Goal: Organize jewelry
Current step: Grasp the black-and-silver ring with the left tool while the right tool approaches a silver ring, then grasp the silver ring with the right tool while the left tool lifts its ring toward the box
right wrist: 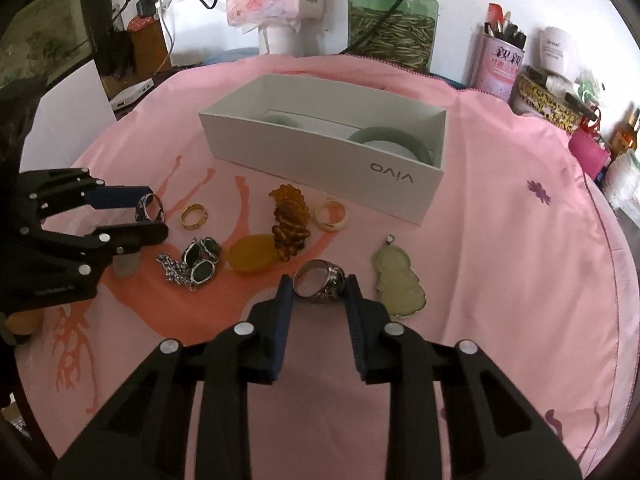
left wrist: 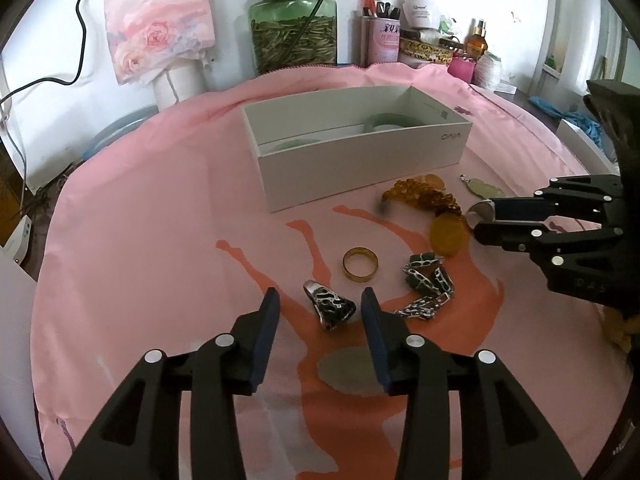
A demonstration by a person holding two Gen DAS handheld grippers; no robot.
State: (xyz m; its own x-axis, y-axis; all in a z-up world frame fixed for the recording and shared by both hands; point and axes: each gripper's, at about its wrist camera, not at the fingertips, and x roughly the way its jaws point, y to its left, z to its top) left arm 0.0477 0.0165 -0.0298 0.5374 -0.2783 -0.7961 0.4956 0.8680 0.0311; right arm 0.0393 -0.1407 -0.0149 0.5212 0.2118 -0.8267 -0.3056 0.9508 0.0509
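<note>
My left gripper is open around a black-and-silver ring lying on the pink cloth; the fingers stand apart from it, as the right wrist view also shows. My right gripper has closed in on a silver ring, which sits between its fingertips. A gold ring, a silver chain bracelet with dark stones, an amber bead bracelet, a yellow pendant, a cream ring and a pale jade pendant lie around. The white box holds green bangles.
A green glass jar, a tissue pack, a pink pen tin and bottles stand along the wall behind the table. Cables hang at the left.
</note>
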